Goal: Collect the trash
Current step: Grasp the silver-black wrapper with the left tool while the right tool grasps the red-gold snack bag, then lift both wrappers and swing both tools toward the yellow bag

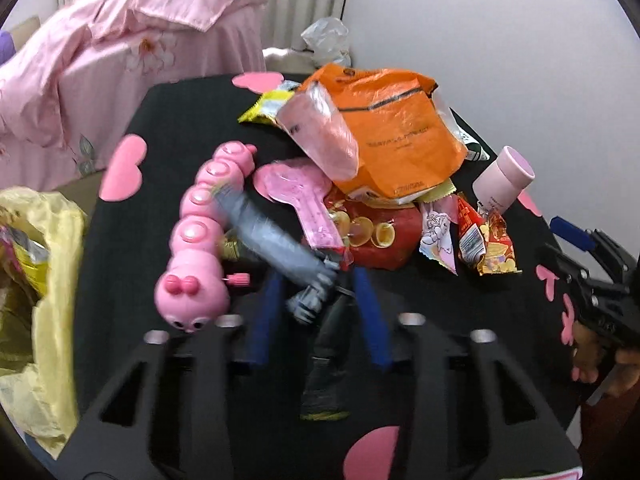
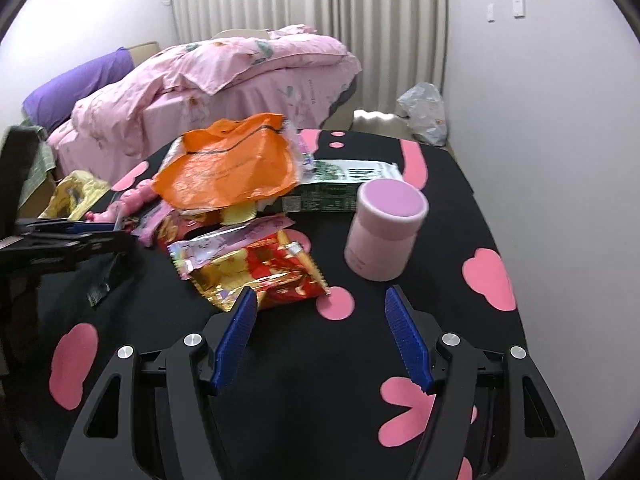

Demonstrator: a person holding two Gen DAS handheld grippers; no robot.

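Holding wrappers (image 1: 24,248), yellow bag (image 1: 52,320) sits beside left gripper (image 1: 318,276) (jaws apart, like right gripper (image 2: 322,292))

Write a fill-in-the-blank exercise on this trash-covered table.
The caterpillar toy is coloured ___. The orange bag lies on ___ of the snack wrappers. The right hand-held gripper stands ___, holding nothing. The tablecloth is ___ with pink shapes.
Missing words: pink; top; open; black.

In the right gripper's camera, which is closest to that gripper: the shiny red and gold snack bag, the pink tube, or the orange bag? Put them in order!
From the right gripper:
1. Red and gold snack bag, by its left finger.
2. Pink tube, ahead to the right.
3. Orange bag, farther back on the left.
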